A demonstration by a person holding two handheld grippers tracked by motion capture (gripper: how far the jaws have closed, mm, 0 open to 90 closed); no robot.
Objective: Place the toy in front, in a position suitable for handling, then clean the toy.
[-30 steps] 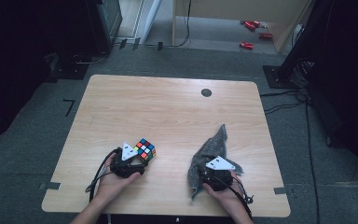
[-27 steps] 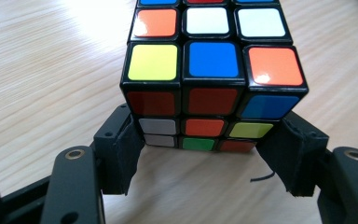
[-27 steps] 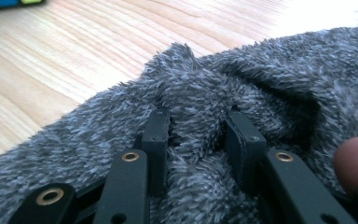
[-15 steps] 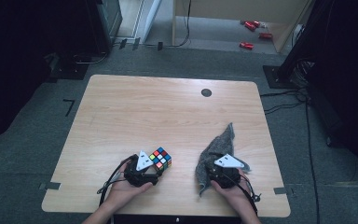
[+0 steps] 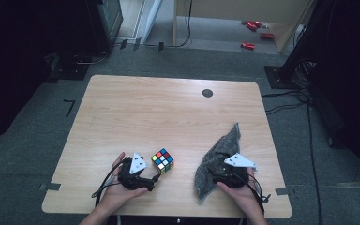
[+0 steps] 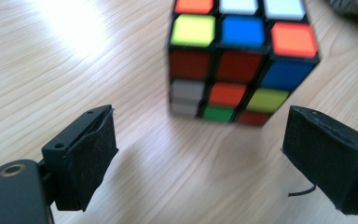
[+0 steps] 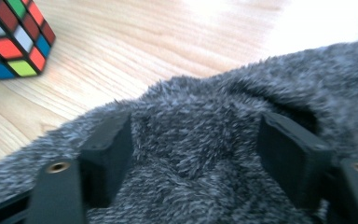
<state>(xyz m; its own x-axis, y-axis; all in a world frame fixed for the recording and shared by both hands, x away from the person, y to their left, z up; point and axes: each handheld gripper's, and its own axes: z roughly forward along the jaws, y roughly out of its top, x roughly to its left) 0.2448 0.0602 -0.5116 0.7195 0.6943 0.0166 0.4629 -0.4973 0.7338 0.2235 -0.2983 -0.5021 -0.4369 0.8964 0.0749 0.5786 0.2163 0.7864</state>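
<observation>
A scrambled Rubik's cube (image 5: 162,161) stands on the wooden table (image 5: 168,117) near the front edge. My left gripper (image 5: 151,174) sits just left of it, held in a hand. In the left gripper view the cube (image 6: 240,60) is right ahead of the open left gripper (image 6: 205,154), beyond the pads (image 6: 86,154), with bare wood between them. A grey fuzzy cloth (image 5: 218,157) lies at the front right. My right gripper (image 5: 218,172) rests on its near part. In the right gripper view, the right gripper (image 7: 198,154) stands wide open and sunk into bunched cloth (image 7: 200,126).
A small black round hole (image 5: 207,93) marks the table's far side. Grey carpet surrounds the table, with cables (image 5: 281,101) on the floor at the right and red cans (image 5: 248,45) far back. The cube (image 7: 11,37) shows at the upper left of the right gripper view.
The cube and my left gripper have shifted right and slightly toward the front edge. The right gripper has stayed on the cloth, whose near part has bunched a little.
</observation>
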